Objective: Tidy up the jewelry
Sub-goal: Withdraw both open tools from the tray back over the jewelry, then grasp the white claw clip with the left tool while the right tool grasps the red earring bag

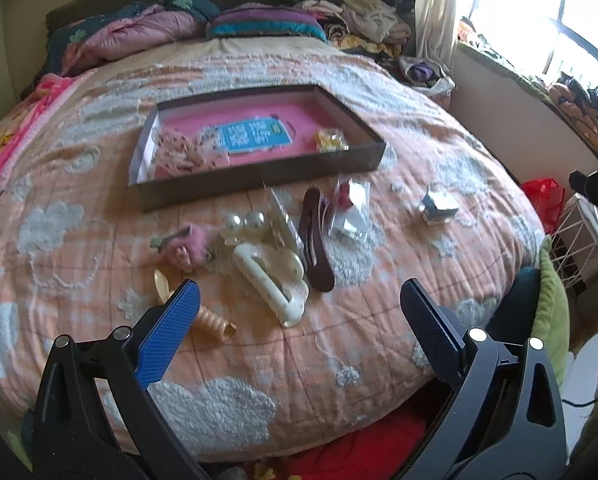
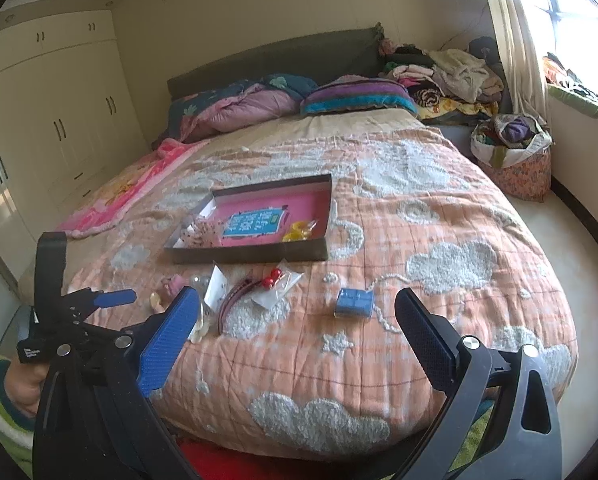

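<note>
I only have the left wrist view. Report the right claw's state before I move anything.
Observer: The right claw is open and holds nothing.
Operator: Tell me what lies in front of it.
Observer: The small blue box sits on the quilt just ahead, between the lines of its two fingers.
Operator: Say what is holding my tool.
Observer: A hand in a green-striped sleeve grips the handle of the left claw.

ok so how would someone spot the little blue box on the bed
Start at the shallow tray with the pink floor in the middle of the bed. Loose hair accessories lie in front of it; the small blue box sits alone to their right, the only squarish blue item on the quilt.
</note>
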